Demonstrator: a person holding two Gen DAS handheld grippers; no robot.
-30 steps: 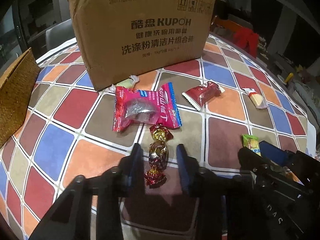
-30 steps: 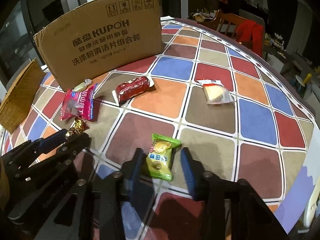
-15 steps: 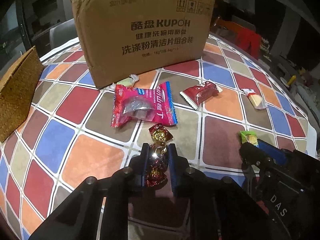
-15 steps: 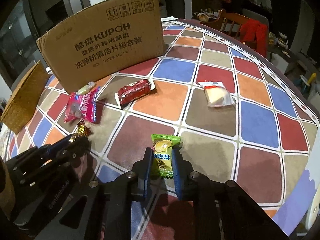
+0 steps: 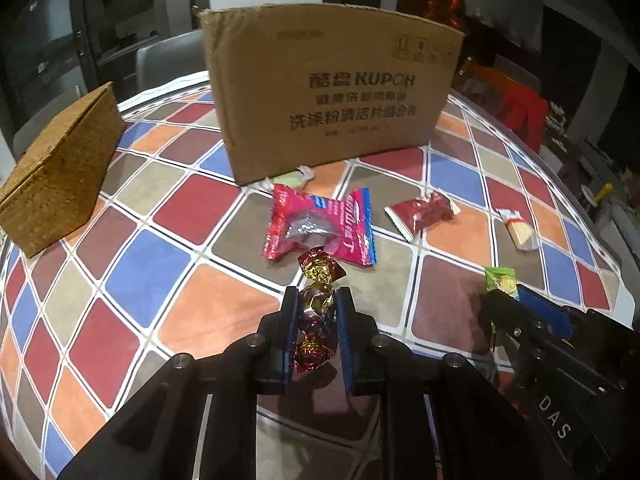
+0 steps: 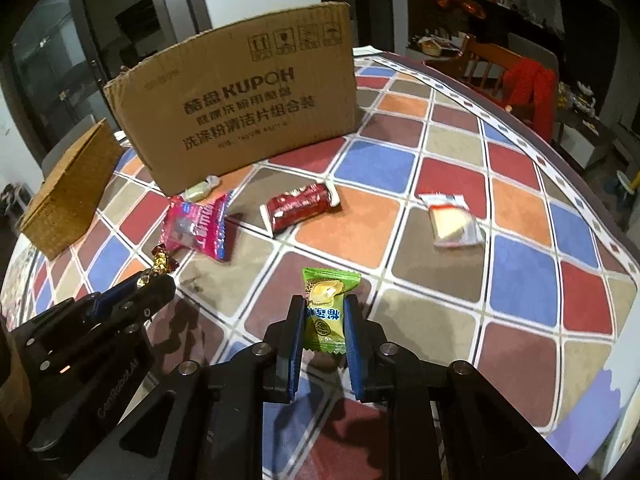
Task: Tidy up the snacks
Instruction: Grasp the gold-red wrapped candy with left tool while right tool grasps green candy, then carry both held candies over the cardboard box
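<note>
The foil-wrapped candy [image 5: 316, 312] lies with its long axis running from 12 to 6 o'clock in the left wrist view, one twisted end pointing toward the cardboard box [image 5: 332, 96], and the left gripper [image 5: 316, 300] has its fingers clamped on the candy's middle. The green candy packet [image 6: 326, 308] likewise points from 12 to 6 o'clock in the right wrist view, pinched at its sides by the right gripper [image 6: 324, 308]. A second ago both pairs of fingers stood wide on either side of their sweets; they have since closed onto them. Both sweets sit low over the chequered bench [image 5: 180, 240]. At 12 o'clock from the foil candy lies a pink snack bag [image 5: 320, 228], a red wrapper [image 5: 422, 212] at 2 o'clock, a clear packet [image 5: 518, 228] further right, and a woven basket [image 5: 60, 168] at 10 o'clock.
</note>
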